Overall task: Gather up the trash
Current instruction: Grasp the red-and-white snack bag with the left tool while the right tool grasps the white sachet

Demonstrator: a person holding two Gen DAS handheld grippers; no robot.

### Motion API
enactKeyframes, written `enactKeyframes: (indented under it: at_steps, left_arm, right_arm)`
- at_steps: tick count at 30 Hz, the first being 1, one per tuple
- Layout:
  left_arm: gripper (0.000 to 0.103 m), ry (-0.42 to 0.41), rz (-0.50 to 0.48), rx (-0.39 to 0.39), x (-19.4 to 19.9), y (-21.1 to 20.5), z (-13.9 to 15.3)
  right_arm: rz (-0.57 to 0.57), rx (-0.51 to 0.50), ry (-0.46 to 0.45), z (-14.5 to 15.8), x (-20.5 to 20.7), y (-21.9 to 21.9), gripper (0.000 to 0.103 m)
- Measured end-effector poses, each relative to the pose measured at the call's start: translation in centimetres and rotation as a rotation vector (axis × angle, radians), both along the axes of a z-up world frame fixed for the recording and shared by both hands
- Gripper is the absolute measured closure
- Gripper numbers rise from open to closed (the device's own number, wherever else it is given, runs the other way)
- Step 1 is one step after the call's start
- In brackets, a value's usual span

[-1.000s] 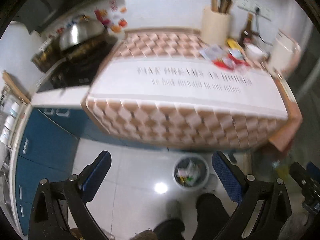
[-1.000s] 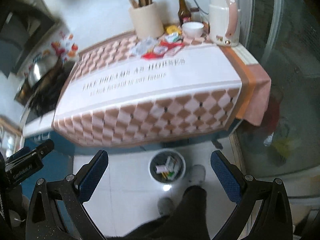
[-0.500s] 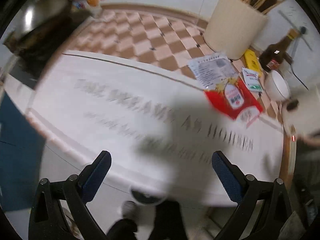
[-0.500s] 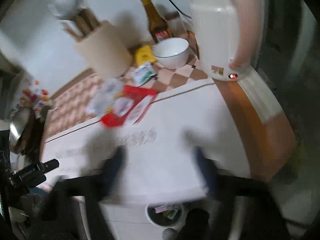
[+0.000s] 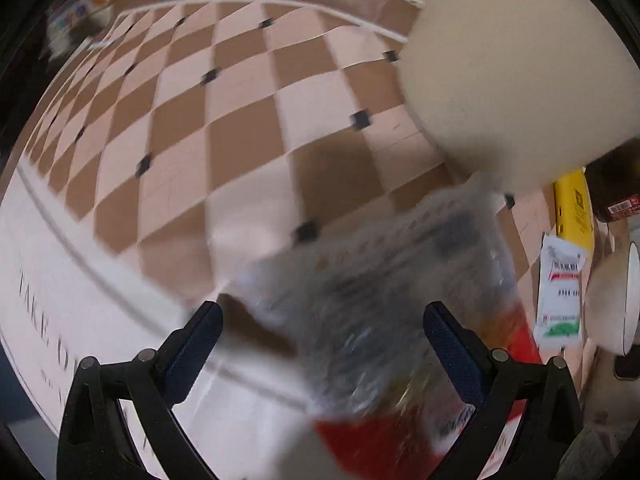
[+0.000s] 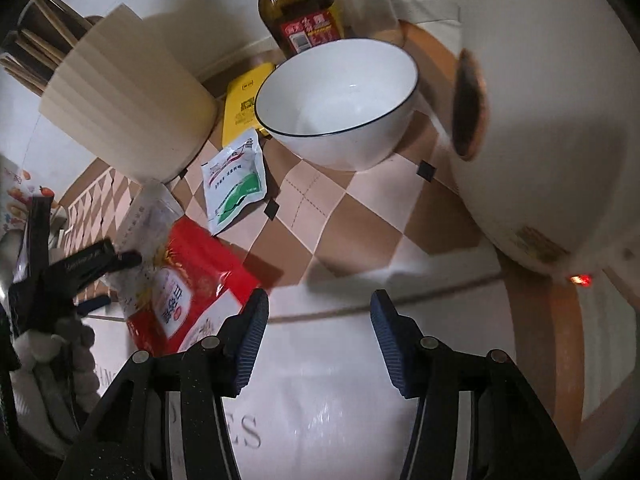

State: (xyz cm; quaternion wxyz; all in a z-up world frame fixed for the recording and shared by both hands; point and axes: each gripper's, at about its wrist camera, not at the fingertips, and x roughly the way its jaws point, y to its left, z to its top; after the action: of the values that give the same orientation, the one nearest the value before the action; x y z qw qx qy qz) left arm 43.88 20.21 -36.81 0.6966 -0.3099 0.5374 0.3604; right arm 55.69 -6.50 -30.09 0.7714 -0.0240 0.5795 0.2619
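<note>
A clear plastic wrapper (image 5: 372, 292) lies on the tablecloth over a red snack bag (image 5: 372, 436), blurred in the left wrist view. My left gripper (image 5: 320, 320) is open with the wrapper between its fingers, low over it. In the right wrist view the red bag (image 6: 184, 288) and clear wrapper (image 6: 144, 220) lie at left, with a white and green sachet (image 6: 234, 184) and a yellow packet (image 6: 242, 104) beyond. My right gripper (image 6: 318, 308) is open and empty over the tablecloth, right of the red bag. The left gripper (image 6: 96, 276) shows at the bag's left edge.
A beige utensil holder (image 6: 128, 116), a white bowl (image 6: 340, 108), a brown sauce bottle (image 6: 300, 4) and a white kettle (image 6: 552, 120) stand close behind the trash. The checkered tablecloth (image 5: 192, 128) extends to the left.
Both grippers have moved from over the floor and bin up and in close over the table's trash. The right gripper's jaws have narrowed somewhat.
</note>
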Motion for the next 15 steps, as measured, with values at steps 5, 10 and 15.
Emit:
enactKeyframes:
  at_steps: [5,10,15]
  left_arm:
    - [0.067,0.041,-0.055,0.157,1.0,-1.6,1.7]
    - [0.101,0.078,-0.062,0.239,-0.7,-1.9,3.8]
    - [0.101,0.110,-0.010,0.367,-3.9,-1.8,6.5]
  right_arm:
    - [0.022,-0.010,0.010,-0.7,0.7,0.9,0.047]
    - [0.045,0.011,0.001,-0.2,1.6,2.7,0.047]
    - [0.090,0.041,-0.014,0.4,2.2,6.3,0.036]
